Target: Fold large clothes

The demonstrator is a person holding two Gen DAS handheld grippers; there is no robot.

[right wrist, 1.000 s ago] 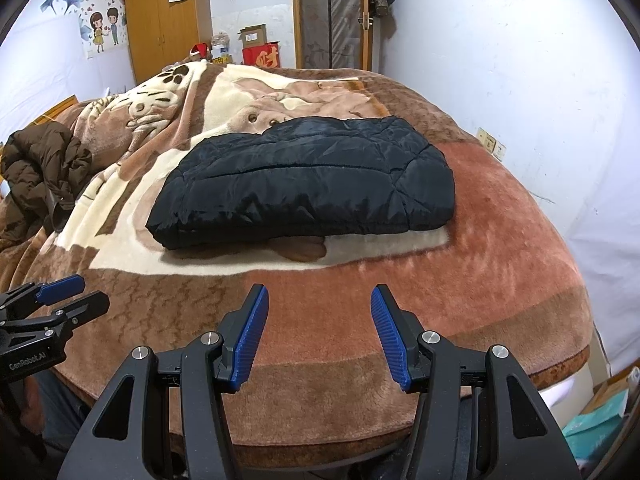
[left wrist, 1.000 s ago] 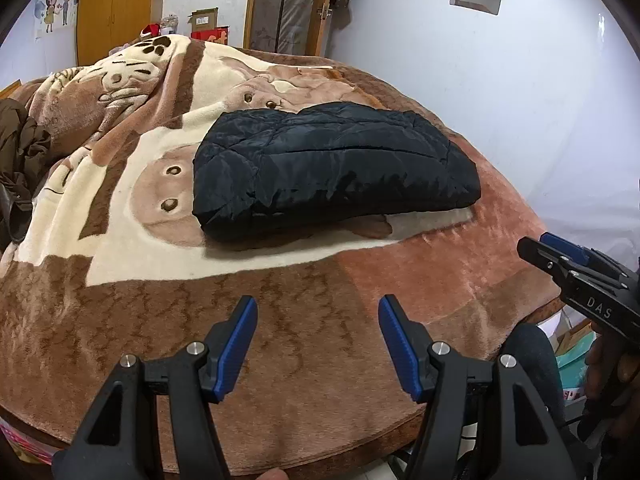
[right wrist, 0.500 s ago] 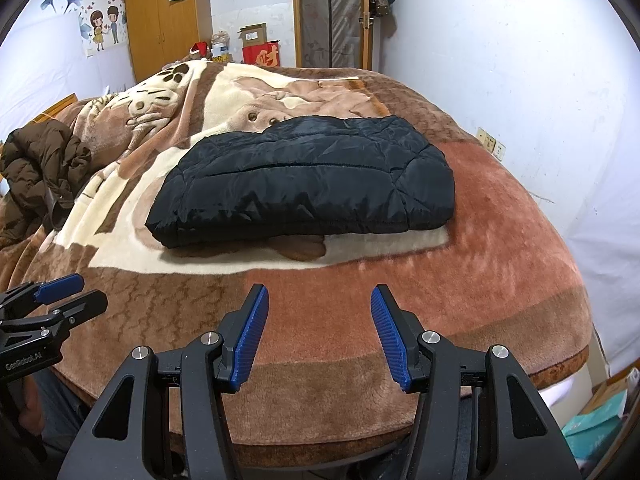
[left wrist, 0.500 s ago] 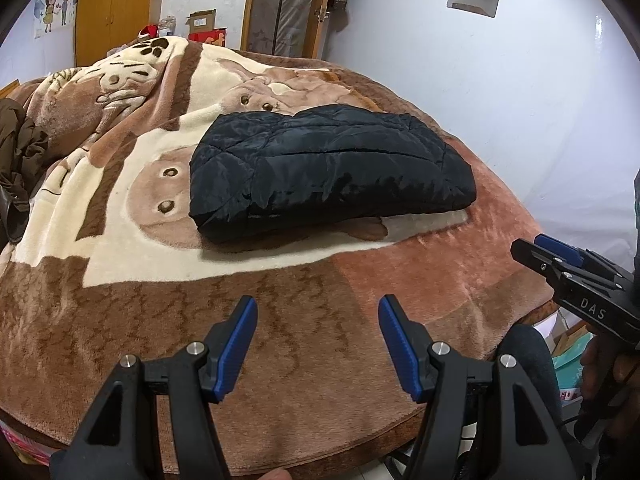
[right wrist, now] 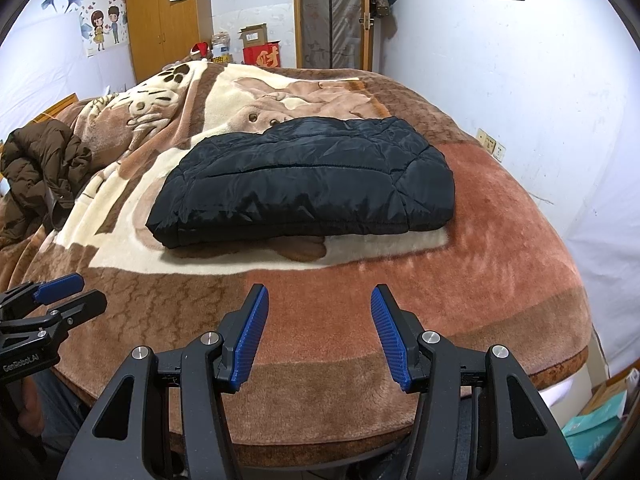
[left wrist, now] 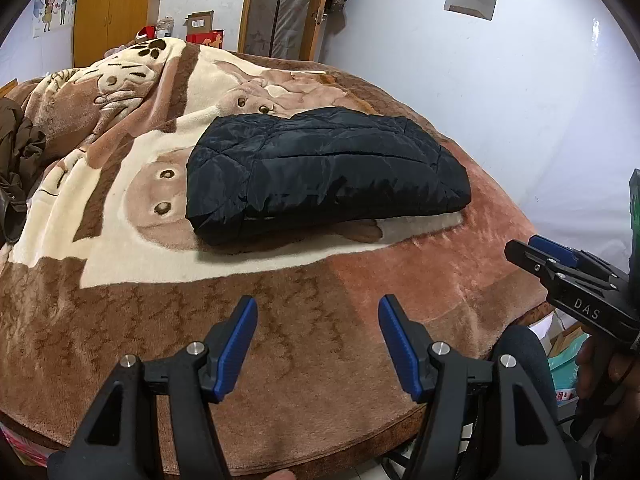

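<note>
On the brown plush blanket (right wrist: 500, 240) lay a folded black quilted jacket (right wrist: 304, 180); left gripper (left wrist: 318, 344) and right gripper (right wrist: 318, 332) hovered with jaws apart, empty.

"DAS" on right gripper (left wrist: 538, 254)

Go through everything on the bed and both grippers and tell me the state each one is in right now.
Black quilted puffer jacket: folded into a flat rectangle, lying on the blanket.
Brown puffer coat: crumpled in a heap, unfolded.
Brown and cream plush animal-print blanket: spread over the bed.
Left gripper: open, empty, short of the jacket.
Right gripper: open, empty, short of the jacket.
</note>
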